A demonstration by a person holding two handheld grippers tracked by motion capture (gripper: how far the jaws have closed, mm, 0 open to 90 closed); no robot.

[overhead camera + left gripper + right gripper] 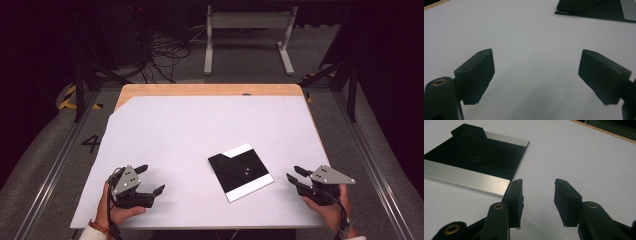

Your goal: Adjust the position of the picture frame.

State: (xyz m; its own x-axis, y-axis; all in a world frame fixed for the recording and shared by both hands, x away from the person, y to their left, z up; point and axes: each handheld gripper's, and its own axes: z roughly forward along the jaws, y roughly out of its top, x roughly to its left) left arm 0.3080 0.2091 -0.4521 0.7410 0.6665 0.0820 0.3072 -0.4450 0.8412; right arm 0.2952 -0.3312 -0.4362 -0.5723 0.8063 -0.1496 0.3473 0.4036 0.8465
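The black plate (240, 171) lies flat on the white sheet (200, 130) that covers the table, nearer the front edge than the back and a little right of centre, turned at an angle so 1 corner points toward the person. It has 2 pale silvery bands along opposite sides, and in the right gripper view (477, 161) a smaller dark slab (472, 143) with 2 small holes rests on top of it, though whether that piece is loose or fixed is hard to say.

The left gripper (148, 179) sits near the front left corner of the sheet, well apart from the plate, jaws spread wide with nothing between them (535, 75). The right gripper (295, 176) waits near the front right, just beside the plate's right-hand corner, jaws parted to a middling gap and bare too (537, 195). Both point inward, flanking the plate, which reads as a ready stance before either one commits; the right looks the better placed to go first, since the silvery edge is just ahead of its jaws.

The left gripper view catches just 1 corner of the plate at the top edge (596, 8), cut off. The plate's thickness, and whether a jaw can get under it, cannot be judged. The 2 bright specks on its dark face in the high view are too small to identify.
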